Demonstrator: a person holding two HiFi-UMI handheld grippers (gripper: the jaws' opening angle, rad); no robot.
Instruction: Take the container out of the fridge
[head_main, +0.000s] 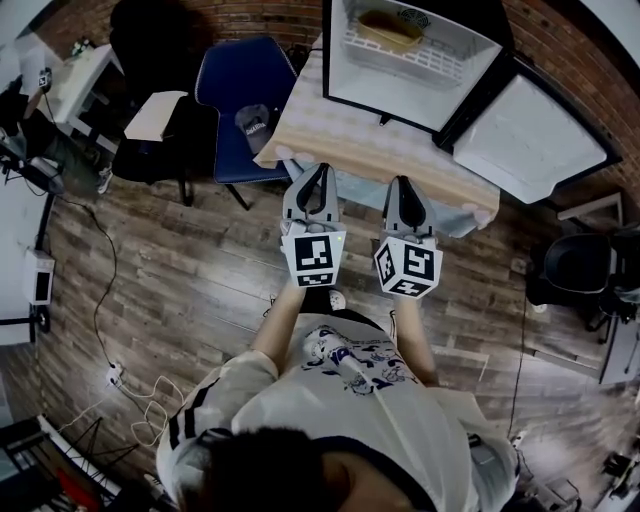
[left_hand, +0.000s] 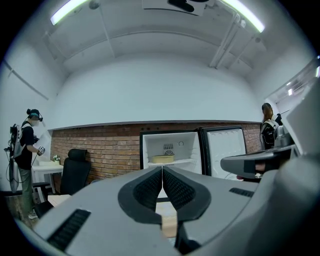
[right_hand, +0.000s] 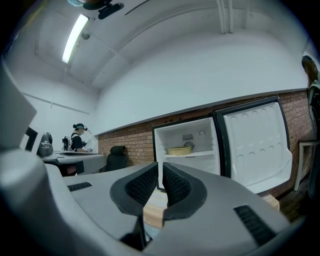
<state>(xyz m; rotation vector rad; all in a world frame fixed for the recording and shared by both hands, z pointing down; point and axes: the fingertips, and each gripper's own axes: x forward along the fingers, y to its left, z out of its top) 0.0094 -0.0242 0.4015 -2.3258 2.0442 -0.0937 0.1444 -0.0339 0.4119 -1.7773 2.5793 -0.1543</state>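
Observation:
The small fridge (head_main: 440, 85) stands open on a cloth-covered table (head_main: 370, 145), its door (head_main: 530, 140) swung to the right. A shallow yellowish container (head_main: 390, 30) sits on its white wire shelf. The container (left_hand: 163, 159) shows straight ahead in the left gripper view, and the container (right_hand: 180, 150) also shows in the right gripper view. My left gripper (head_main: 314, 190) and right gripper (head_main: 405, 195) are held side by side at the table's near edge, well short of the fridge. Left gripper (left_hand: 162, 169) and right gripper (right_hand: 160, 165) are both shut on nothing.
A blue chair (head_main: 240, 90) and a black chair (head_main: 160, 120) stand left of the table. A black office chair (head_main: 580, 265) is at the right. Cables (head_main: 120, 380) lie on the wood floor. One person (left_hand: 25, 145) stands far left, another person (left_hand: 268, 130) at the right.

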